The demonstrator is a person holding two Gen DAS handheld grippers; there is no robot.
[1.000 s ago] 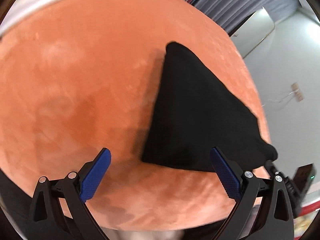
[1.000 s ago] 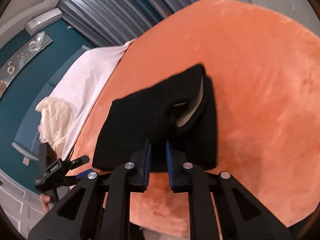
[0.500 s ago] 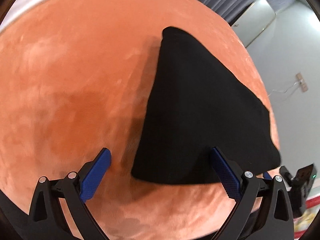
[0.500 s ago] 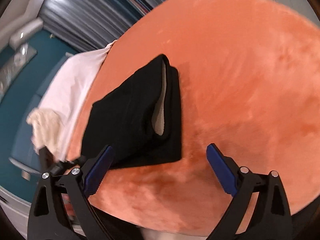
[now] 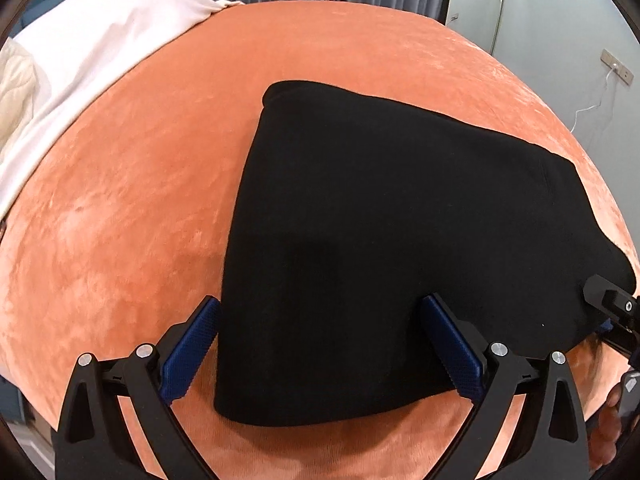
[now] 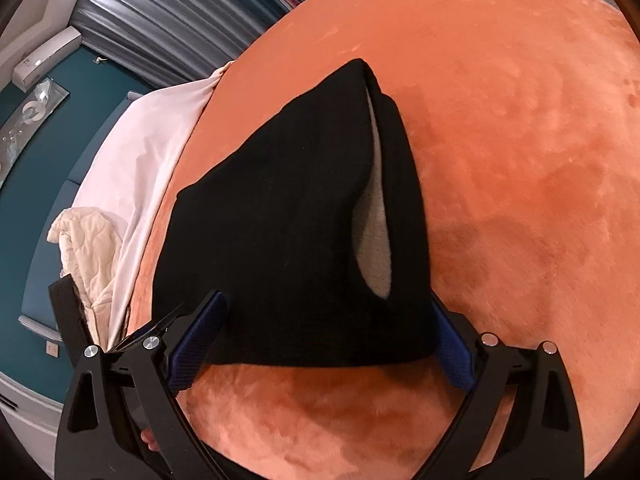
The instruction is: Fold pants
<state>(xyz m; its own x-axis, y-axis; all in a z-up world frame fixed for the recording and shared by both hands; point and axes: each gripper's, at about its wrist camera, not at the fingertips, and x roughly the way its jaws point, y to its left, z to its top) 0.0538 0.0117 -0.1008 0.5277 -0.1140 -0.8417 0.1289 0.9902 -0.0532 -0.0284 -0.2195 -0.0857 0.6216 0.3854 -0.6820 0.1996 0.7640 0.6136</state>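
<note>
Black pants (image 5: 392, 248) folded small, lying flat on the orange bed (image 5: 132, 184). Left gripper (image 5: 328, 344) wide open, holding nothing, just over the near edge. Right gripper (image 6: 320, 344) just opened wide, nothing gripped, pants between the jaws, likely let go to rest.

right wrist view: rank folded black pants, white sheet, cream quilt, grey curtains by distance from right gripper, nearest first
Measured from the right gripper, jaws open:
1. Folded black pants: right in front, near edge lying between the jaws.
2. White sheet: left, beyond the orange blanket's edge.
3. Cream quilt: farther left, on the sheet; close to the sheet, hard to separate.
4. Grey curtains: upper left, at the back.
</note>
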